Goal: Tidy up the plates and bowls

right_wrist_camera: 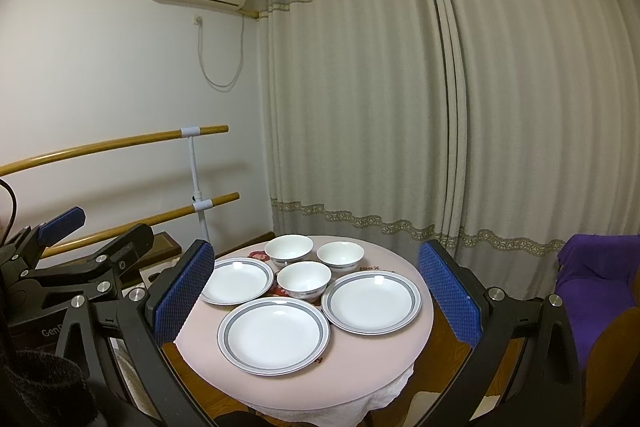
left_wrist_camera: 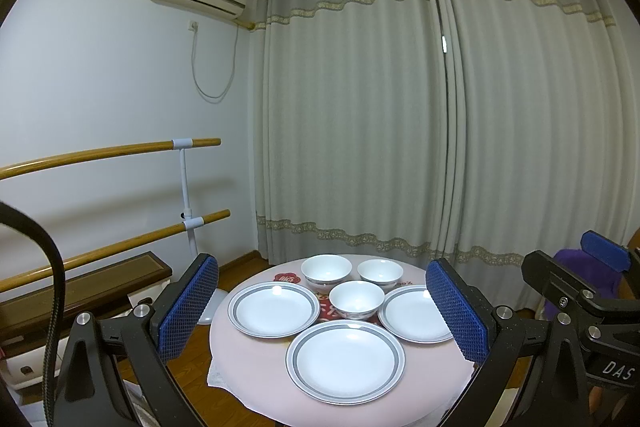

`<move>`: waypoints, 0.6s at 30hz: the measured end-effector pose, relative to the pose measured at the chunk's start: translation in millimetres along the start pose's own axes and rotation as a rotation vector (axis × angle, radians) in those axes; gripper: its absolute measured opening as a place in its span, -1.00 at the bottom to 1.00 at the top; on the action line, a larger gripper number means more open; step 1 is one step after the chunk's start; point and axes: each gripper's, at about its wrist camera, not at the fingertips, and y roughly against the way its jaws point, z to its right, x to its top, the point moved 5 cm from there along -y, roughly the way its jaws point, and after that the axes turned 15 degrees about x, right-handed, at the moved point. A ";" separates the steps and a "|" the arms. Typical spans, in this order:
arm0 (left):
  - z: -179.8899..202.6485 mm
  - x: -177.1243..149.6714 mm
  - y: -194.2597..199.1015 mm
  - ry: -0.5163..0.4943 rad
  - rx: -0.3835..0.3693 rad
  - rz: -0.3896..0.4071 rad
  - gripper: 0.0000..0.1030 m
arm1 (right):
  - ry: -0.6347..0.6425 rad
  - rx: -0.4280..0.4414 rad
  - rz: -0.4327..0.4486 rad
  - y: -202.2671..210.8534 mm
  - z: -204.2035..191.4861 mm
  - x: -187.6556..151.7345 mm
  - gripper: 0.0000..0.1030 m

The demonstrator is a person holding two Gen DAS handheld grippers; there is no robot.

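Plates (left_wrist_camera: 345,360): three spread singly, nothing stacked yet.
Bowls (left_wrist_camera: 356,299): three clustered far, apart.
Left gripper (left_wrist_camera: 322,311), right gripper (right_wrist_camera: 316,293): spread wide, empty, probably poised to reach.

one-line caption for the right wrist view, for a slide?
Open right gripper above a round table with three plates and three bowls laid out separately, nothing stacked yet.

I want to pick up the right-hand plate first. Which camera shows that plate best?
The right wrist view: the right-hand plate is whole and unobstructed between the open fingers. In the left wrist view, the same plate has its right edge hidden behind a blue finger pad.
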 end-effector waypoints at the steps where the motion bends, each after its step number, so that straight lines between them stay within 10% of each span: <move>1: 0.1 0.0 0.2 0.000 0.000 0.000 0.99 | -0.001 0.001 0.000 0.1 0.1 -0.1 1.00; 18: -0.7 -2.7 0.5 -0.001 0.000 0.009 0.99 | -0.002 0.000 0.002 0.6 1.3 -0.1 1.00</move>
